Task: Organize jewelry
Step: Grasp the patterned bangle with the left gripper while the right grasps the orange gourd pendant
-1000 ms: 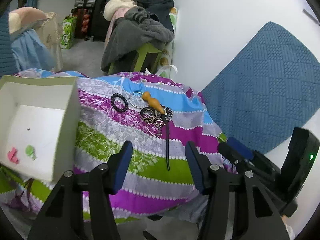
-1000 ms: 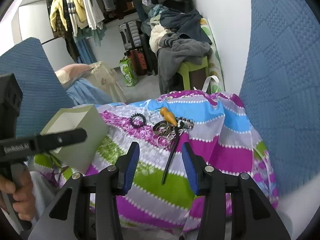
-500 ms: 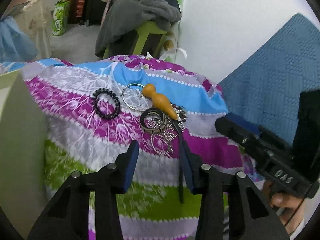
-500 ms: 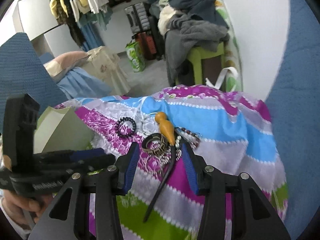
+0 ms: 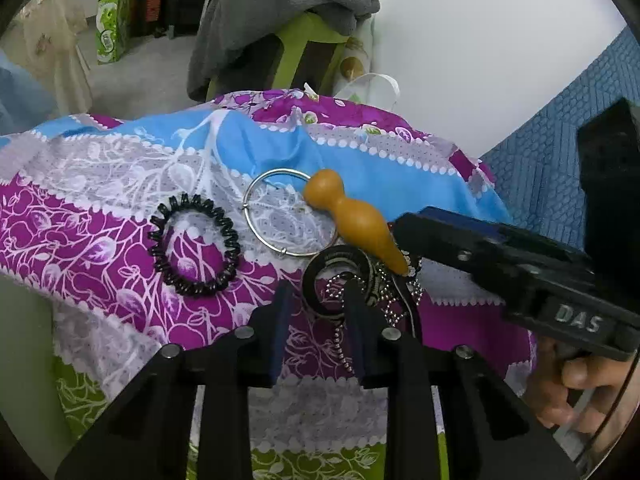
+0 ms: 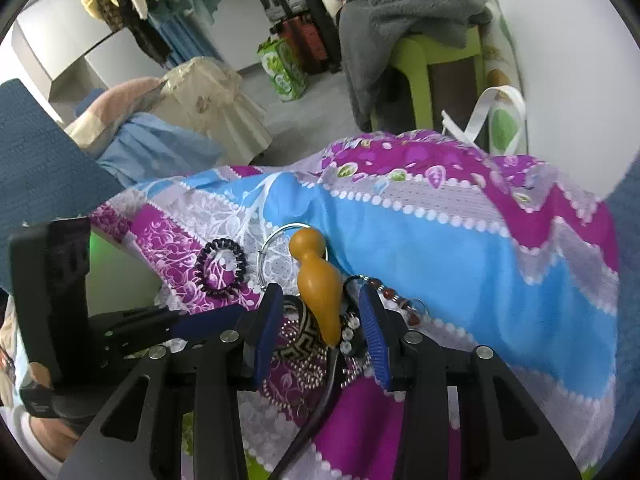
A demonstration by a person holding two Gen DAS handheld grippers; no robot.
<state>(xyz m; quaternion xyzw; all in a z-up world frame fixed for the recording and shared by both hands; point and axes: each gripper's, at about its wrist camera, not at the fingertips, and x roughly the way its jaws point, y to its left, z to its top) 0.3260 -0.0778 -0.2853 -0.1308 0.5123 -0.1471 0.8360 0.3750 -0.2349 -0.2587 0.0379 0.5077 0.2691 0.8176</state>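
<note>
I am reaching into the heap of jewelry on the striped bedspread (image 5: 120,248), so I judge this to be the pick-up step, with nothing sorted yet. My left gripper (image 5: 316,312) is hanging over the dark patterned bangle (image 5: 340,264) and the tangle of ball chain (image 5: 340,340); its jaws have just been narrowing, and they are standing a little apart with the bangle's near rim and some chain showing between them, the pads not pressing on anything that I can see. My right gripper (image 6: 320,328) is coming in from the other side, its jaws also having just been easing inward, half spread around the narrow end of the wooden gourd pendant (image 6: 316,284), whose black cord (image 6: 320,400) is trailing back under the fingers; I cannot see the pads touching it. The black spiral hair tie (image 5: 196,244) and the thin silver hoop (image 5: 288,214) are lying just beside the heap, untouched. The next move is asking for care: everything here is overlapping, so I am thinking one claw should be pinning the chain and bangle while the other is closing on the gourd and lifting it slowly, or the cord is likely to drag the chain along with it.
</note>
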